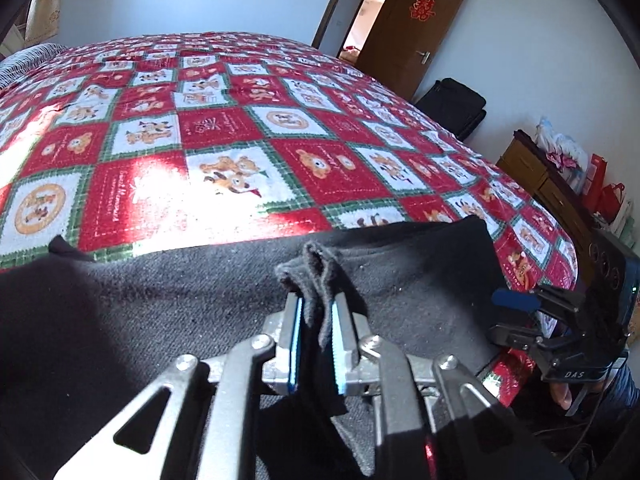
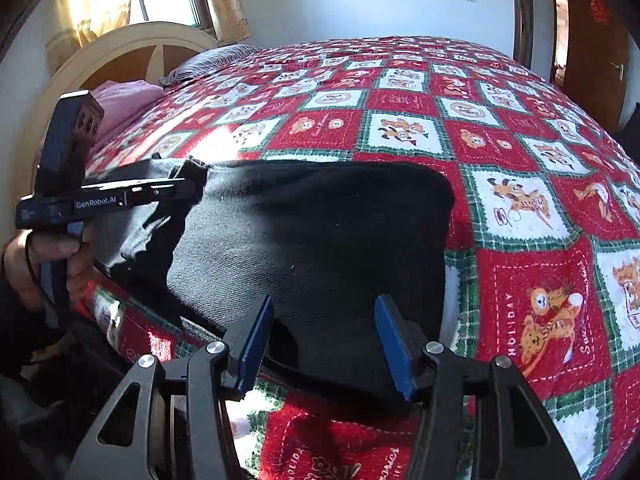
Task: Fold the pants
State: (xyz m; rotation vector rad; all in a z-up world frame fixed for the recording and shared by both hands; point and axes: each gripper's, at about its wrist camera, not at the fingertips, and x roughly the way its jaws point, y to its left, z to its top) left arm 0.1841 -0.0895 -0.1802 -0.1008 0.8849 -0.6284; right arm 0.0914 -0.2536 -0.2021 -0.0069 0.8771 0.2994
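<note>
The black pants (image 2: 312, 240) lay folded on the near edge of a bed, on a red, white and green checked blanket (image 1: 248, 128) printed with cartoon bears and dogs. The left gripper (image 1: 316, 316) was closed on a bunched fold of the pants' cloth, which stood up in a ridge between its blue-edged pads and hung down behind them. The right gripper (image 2: 324, 340) stood about half open over the near right end of the pants, a blue pad (image 2: 394, 344) on each side of the dark cloth, neither pressing on it. From the right wrist view, a hand (image 2: 48, 256) held the left gripper's handle at the pants' left end. A brown door (image 1: 412, 28) stood open beyond the bed, and a cream headboard (image 2: 132, 52) rose at its head.
</note>
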